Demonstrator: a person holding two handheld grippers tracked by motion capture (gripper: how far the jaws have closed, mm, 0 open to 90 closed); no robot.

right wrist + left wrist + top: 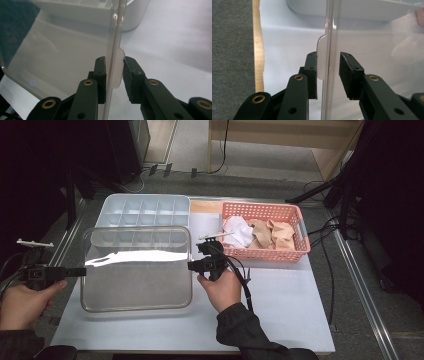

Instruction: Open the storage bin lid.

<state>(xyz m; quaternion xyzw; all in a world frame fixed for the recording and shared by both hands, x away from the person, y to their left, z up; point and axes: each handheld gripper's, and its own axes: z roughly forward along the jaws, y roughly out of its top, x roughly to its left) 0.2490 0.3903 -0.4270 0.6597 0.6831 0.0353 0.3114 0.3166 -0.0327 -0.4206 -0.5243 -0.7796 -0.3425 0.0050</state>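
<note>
Both grippers are at the clear lid (136, 270): the left gripper (80, 271) at its left edge, the right gripper (192, 266) at its right edge. Each has its jaws around a small tab, a little apart, not yet squeezing. The lid hangs tilted over the near half of the divided box (142, 212). It seems the lid is being positioned; next, a firm grip and level lowering.

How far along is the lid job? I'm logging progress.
Done: the clear lid is off the divided box, in front of it. In hand: the left gripper and right gripper straddle its side tabs, jaws not fully closed. Left: whether the lid goes on or away cannot be told; the basket holds cloths.
</note>
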